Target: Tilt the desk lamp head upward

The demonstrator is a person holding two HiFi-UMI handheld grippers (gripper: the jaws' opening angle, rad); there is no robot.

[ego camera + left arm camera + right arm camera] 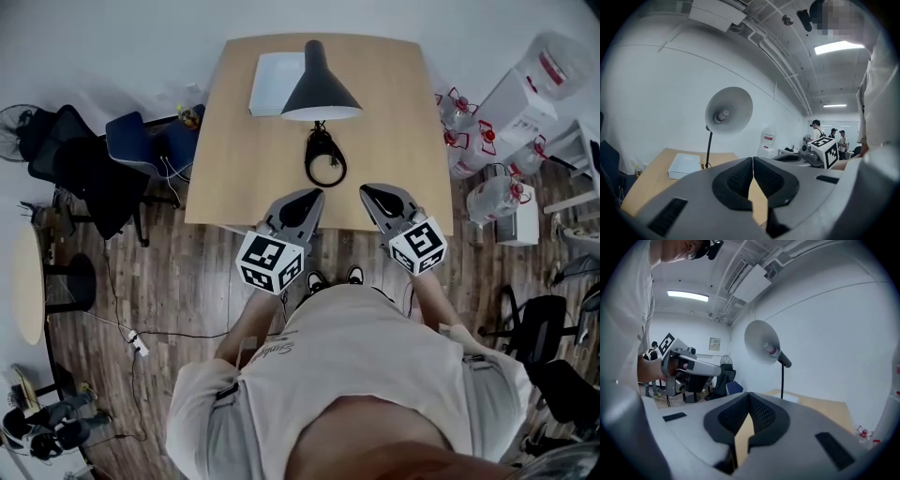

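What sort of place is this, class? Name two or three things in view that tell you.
Probably an office or lab workroom. There is a wooden desk with a desk lamp on it, a blue office chair beside it, water jugs on the floor, and a ceiling strip light overhead.

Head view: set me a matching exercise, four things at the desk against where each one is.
1. lamp head
2. white box
3. coiled cable
4. left gripper

A. over the near edge of the desk, jaws together
B. mid-desk, in front of the lamp head
C. far edge, left of the lamp head
D. above the far half, opening turned toward the near edge

Pairs: 1-D, 2-C, 3-B, 4-A
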